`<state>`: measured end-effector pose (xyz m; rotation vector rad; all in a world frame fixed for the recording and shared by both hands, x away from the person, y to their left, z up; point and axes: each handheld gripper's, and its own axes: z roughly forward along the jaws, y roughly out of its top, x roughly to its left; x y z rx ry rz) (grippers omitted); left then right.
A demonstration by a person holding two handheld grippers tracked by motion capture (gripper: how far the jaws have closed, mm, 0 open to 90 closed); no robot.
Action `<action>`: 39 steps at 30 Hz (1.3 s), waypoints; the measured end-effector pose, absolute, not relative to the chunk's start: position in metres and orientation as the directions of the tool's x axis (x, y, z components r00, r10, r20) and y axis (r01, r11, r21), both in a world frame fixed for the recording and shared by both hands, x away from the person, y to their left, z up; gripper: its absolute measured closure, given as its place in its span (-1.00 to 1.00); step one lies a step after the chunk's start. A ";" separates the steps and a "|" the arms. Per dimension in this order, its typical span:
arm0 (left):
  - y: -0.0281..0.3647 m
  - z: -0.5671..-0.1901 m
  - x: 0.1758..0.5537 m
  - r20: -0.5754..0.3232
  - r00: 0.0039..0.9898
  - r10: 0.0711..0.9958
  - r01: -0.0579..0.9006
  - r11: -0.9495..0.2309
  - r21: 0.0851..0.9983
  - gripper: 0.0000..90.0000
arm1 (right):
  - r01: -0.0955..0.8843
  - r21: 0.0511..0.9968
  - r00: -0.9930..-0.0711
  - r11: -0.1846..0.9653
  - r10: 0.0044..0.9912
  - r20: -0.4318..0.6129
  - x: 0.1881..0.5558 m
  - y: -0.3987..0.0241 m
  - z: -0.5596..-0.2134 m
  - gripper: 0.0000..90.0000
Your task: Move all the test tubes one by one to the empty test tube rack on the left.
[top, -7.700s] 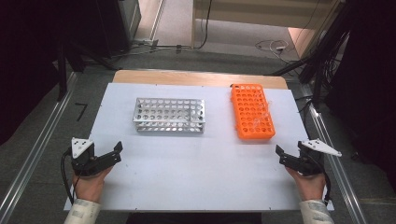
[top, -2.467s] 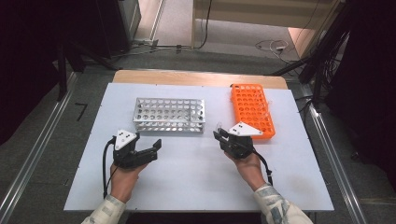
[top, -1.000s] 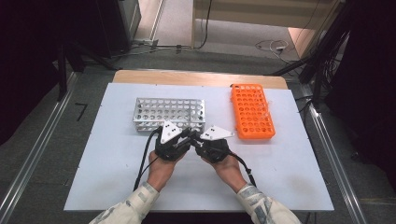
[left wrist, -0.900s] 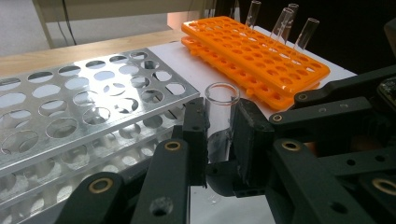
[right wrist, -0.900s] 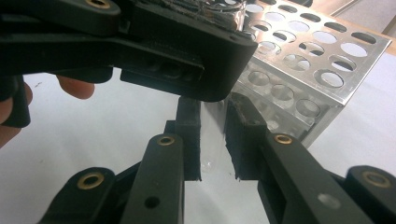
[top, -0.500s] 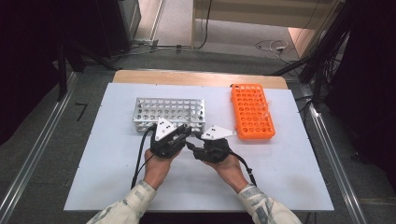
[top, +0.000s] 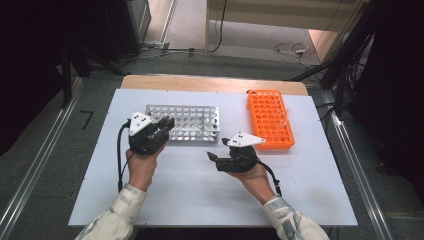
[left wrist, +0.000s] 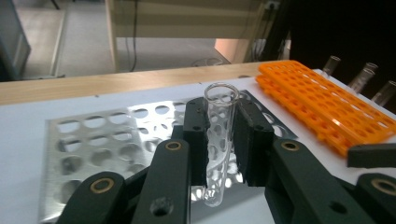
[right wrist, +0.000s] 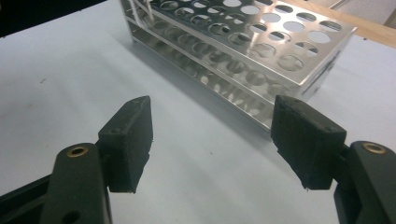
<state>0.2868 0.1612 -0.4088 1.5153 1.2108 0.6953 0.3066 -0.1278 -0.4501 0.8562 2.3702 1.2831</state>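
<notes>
Now the left gripper (left wrist: 219, 154) stands clamped on a clear test tube (left wrist: 218, 140), held upright just before the silver rack (left wrist: 112, 149), likely so it can drop into a hole; the right gripper (right wrist: 212, 140), jaws just opening and empty, waits beside that rack

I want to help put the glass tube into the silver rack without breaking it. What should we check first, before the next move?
1. Tube held firmly: the left gripper is shut on the glass tube. Ok.
2. Tube upright, open end up. Ok.
3. Tube over a hole of the silver rack: the left gripper is at the rack's left end, exact hole unclear. Cannot tell.
4. Holes ahead are free. Ok.
5. Right gripper out of the way: its jaws have just been opening, nothing between them, on the white table. Ok.
6. Orange rack apart from the silver rack. Ok.
</notes>
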 end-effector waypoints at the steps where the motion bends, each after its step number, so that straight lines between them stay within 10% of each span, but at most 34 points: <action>1: 0.166 -0.407 0.287 -0.148 0.313 0.938 0.333 0.038 0.942 0.68 | 0.360 0.834 -0.768 0.417 0.641 0.011 0.307 -0.130 -0.450 -0.37; 39: 0.201 -0.444 0.310 -0.029 0.106 0.994 0.342 -0.009 0.939 0.67 | 0.387 0.834 -0.727 0.394 0.687 0.012 0.312 -0.154 -0.449 -0.37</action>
